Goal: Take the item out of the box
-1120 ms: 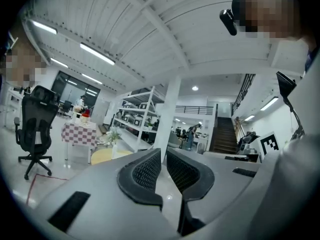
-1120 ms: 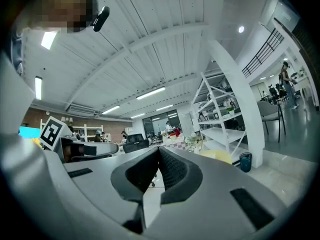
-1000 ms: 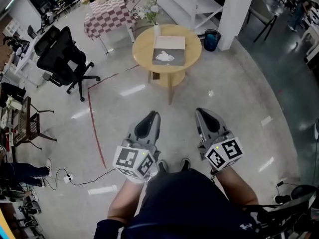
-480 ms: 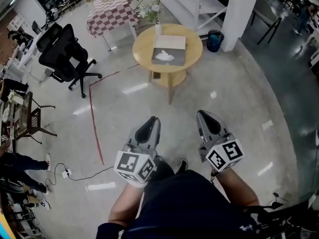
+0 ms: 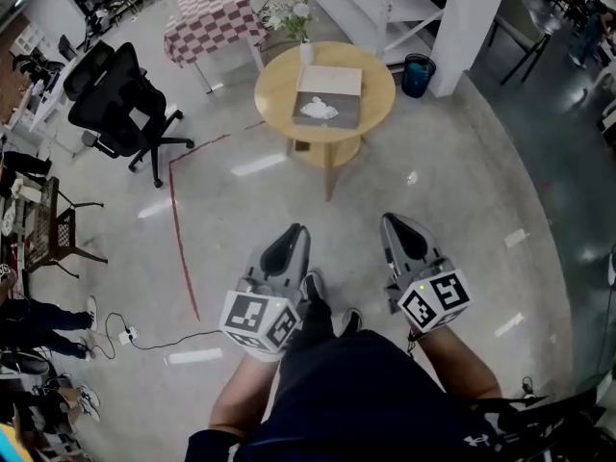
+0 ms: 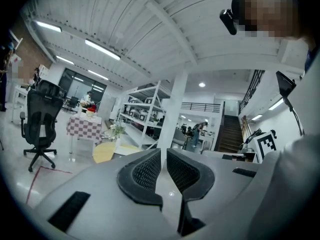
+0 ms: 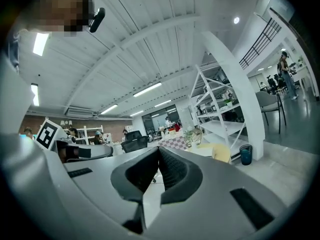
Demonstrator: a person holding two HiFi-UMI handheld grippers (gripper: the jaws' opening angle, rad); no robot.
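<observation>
Ahead on the round counter (image 5: pixel 274 89), the open box (image 5: pixel 343 102) holds the white item (image 5: pixel 317 111) (its kind too small to tell). You hold both tools low over the floor, well apart from the box: left tool (image 5: pixel 290 241) slightly parted and empty, right tool (image 5: pixel 400 233) closed on nothing.

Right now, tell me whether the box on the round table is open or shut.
Open: the box has its white lid folded back, and the white item shows inside on the grey floor.
</observation>
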